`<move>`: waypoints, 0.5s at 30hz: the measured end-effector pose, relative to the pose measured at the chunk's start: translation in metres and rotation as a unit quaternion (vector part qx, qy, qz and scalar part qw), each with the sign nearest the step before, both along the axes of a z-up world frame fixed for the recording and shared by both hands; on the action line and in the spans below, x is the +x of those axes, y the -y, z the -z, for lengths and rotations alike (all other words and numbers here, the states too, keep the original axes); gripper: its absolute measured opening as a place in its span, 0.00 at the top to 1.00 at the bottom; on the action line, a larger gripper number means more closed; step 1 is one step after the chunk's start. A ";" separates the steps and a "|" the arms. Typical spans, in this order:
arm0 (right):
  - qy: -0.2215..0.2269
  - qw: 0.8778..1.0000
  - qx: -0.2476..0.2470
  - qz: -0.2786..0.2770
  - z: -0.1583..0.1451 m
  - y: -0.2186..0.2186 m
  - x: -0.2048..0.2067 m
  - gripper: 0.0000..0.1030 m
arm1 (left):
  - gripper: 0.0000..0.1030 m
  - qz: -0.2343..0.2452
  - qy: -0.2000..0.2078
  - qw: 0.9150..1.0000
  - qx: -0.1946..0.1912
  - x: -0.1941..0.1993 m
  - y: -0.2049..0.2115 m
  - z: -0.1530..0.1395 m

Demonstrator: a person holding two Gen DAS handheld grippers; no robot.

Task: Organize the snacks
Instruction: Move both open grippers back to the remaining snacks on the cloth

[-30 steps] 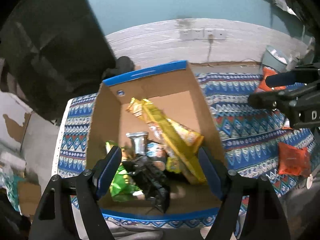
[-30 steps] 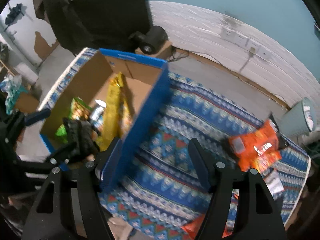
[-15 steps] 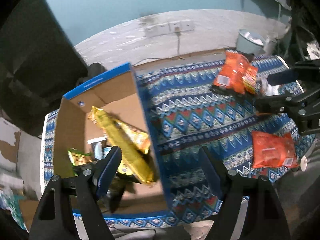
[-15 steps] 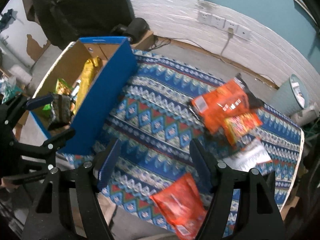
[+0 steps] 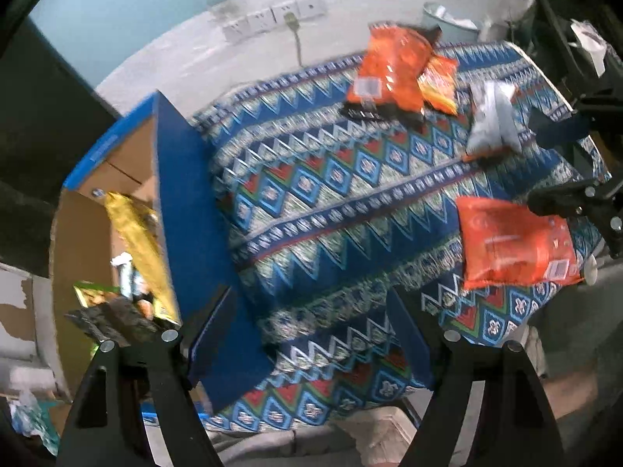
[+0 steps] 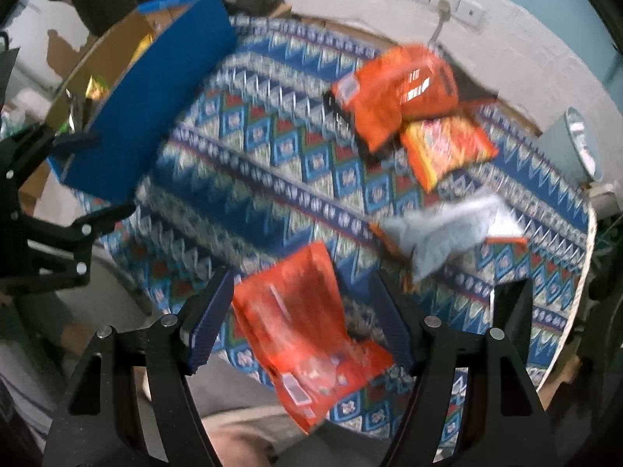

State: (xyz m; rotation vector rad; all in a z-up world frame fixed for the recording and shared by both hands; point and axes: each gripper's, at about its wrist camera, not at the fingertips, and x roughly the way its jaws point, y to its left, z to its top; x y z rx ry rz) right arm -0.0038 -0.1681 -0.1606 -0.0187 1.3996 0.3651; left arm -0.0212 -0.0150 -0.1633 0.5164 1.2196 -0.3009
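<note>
1. My left gripper [image 5: 311, 319] hangs over the near edge of the patterned cloth [image 5: 342, 194], its fingers spread wide with nothing between them.
2. My right gripper [image 6: 303, 311] is also spread wide; an orange snack bag [image 6: 300, 319] lies flat on the cloth in the gap between its fingers. I cannot tell whether either pad touches it.
3. From the left wrist view, that same orange snack bag [image 5: 514, 245] sits near the right front corner of the cloth, with the other gripper's dark frame just behind it.
4. The blue cardboard box [image 5: 183, 202] stands at the left end of the cloth, open at the top. Inside I see a long yellow packet [image 5: 140, 241] leaning along the right wall, a green packet [image 5: 91, 294] low down, and a dark packet [image 5: 113, 321] at the near end.
5. From the right wrist view the blue cardboard box [image 6: 155, 89] is well apart from my right gripper, at the far left.
6. At the far side of the cloth a large orange bag [image 6: 397, 89] partly overlaps a smaller orange-and-yellow bag [image 6: 447, 148].
7. A silver-grey packet [image 6: 440, 233] lies nearer, just beyond my right gripper's right finger.
8. A pale bin [image 5: 451, 25] stands past the far edge of the cloth, and wall sockets [image 5: 272, 19] sit on the white wall behind.
9. The right wrist view is motion-blurred, so print on the bags is unreadable.
</note>
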 end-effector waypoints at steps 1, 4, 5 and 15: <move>-0.009 1.000 0.003 -0.003 0.005 0.001 -0.003 0.30 | 0.22 0.001 -0.007 1.000 0.000 -0.001 0.001 0.005; -0.026 1.000 0.003 -0.017 0.020 0.003 -0.013 0.30 | 0.22 0.006 -0.012 1.000 0.006 -0.007 0.006 0.017; -0.029 0.999 0.002 -0.022 0.024 0.002 -0.016 0.30 | 0.22 0.009 -0.013 1.000 0.010 -0.009 0.007 0.020; -0.065 0.993 -0.048 -0.084 0.066 -0.010 -0.036 0.28 | 0.22 0.019 -0.038 0.999 0.012 -0.014 0.017 0.039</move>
